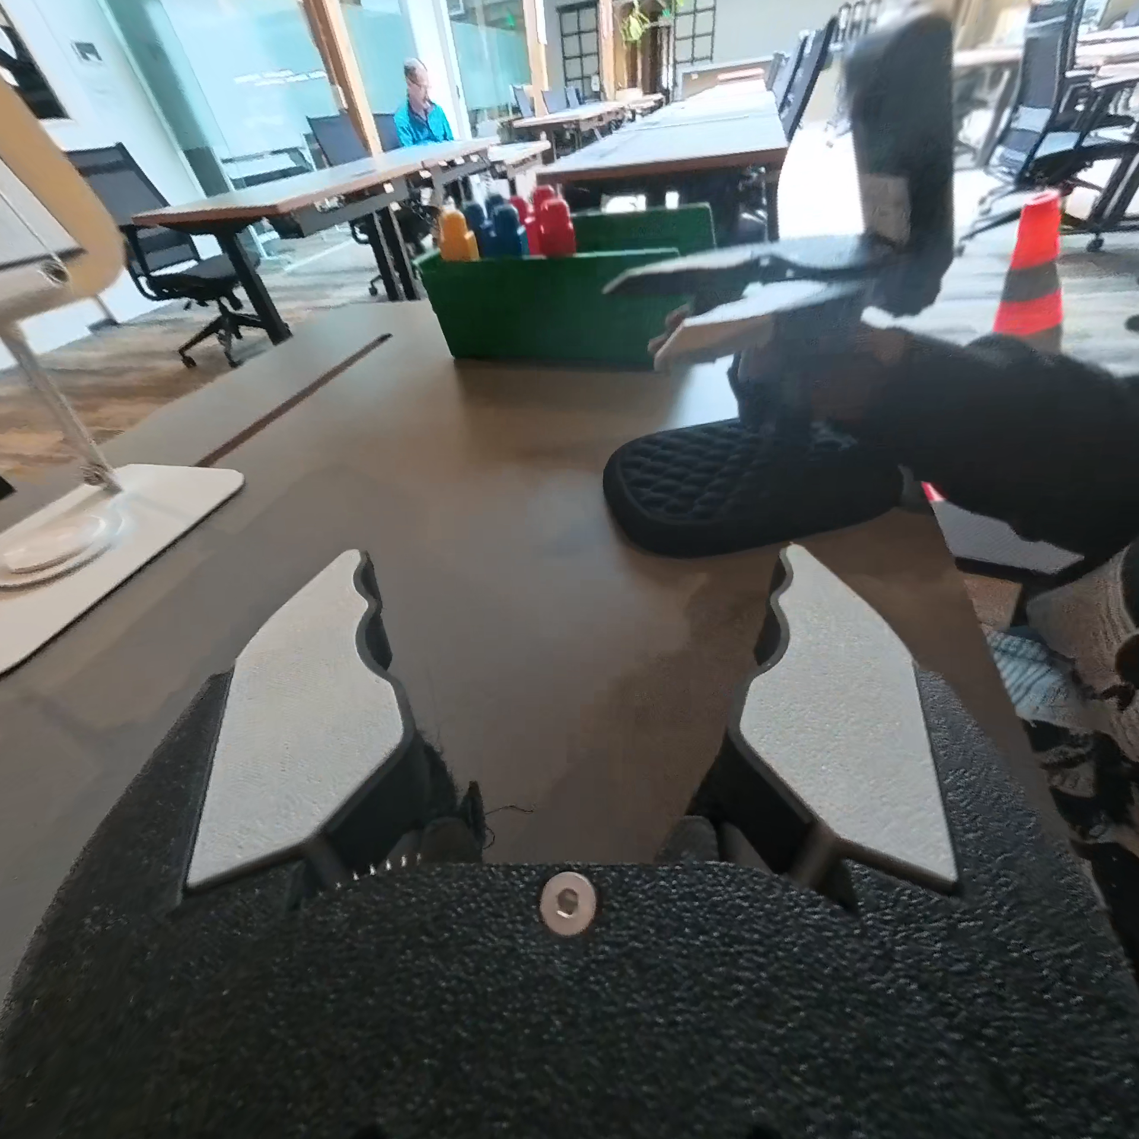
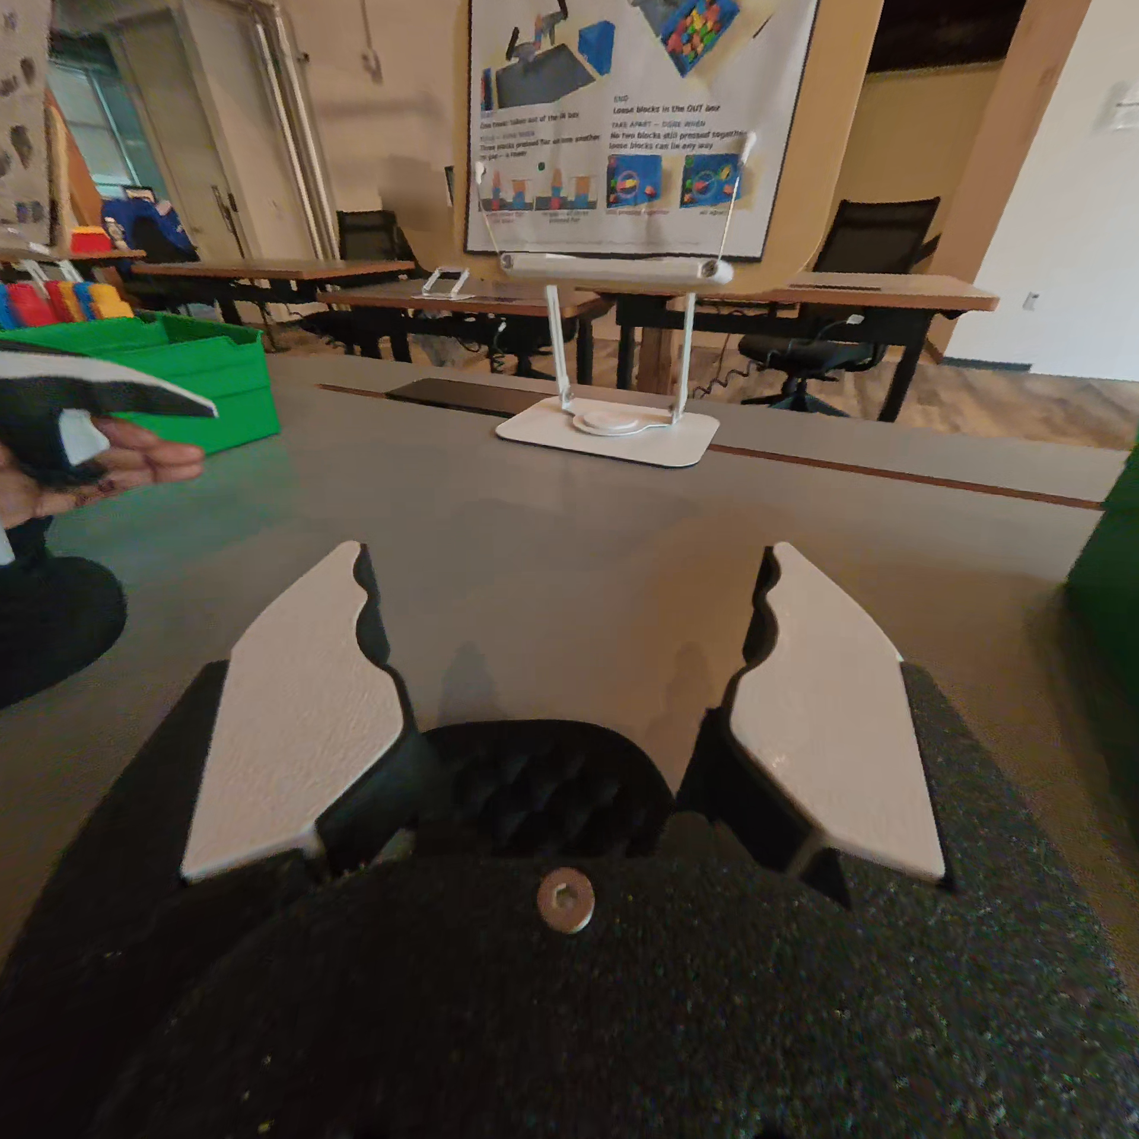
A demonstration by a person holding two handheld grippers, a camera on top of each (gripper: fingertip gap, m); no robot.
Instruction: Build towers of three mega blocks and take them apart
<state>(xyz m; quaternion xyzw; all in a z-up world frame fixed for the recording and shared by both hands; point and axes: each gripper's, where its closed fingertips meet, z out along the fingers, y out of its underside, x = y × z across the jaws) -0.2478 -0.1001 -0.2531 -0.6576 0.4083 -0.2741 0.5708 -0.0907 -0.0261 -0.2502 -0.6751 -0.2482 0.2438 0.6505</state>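
a: where are the chunky plastic mega blocks [image 1: 508, 225]?

b: standing in a green plastic bin [image 1: 542, 308] at the far end of the dark brown table [image 1: 493, 493]. orange, dark blue and red ones poke above its rim, rounded studs up, packed side by side. in the right wrist view the same bin [image 2: 203, 376] sits off to the left with red, orange, blue and yellow blocks [image 2: 55, 305] showing behind its edge. i can't tell from here whether any are pressed together.

a: and the left gripper [image 1: 570, 607]?

b: its two pale grey fingers with wavy black inner edges are spread wide, bare tabletop between them, nothing held or touched. it shows again at the left edge of the right wrist view [image 2: 111, 400], with a person's hand [image 2: 123, 462] beneath it.

a: the right gripper [image 2: 564, 601]?

b: spread wide too, nothing between its fingers. low between them lies a black textured oval pad [image 2: 542, 783] on the table. in the left wrist view that gripper [image 1: 672, 314] hangs above the same pad [image 1: 739, 487], tips pointing toward the bin, held in a black-gloved hand [image 1: 924, 400]; it's blurred there.

a: anything else on the table?

b: a white metal stand [image 2: 607, 428] holding a printed instruction sheet [image 2: 616, 123], straight ahead of the right gripper, well apart from the bin.
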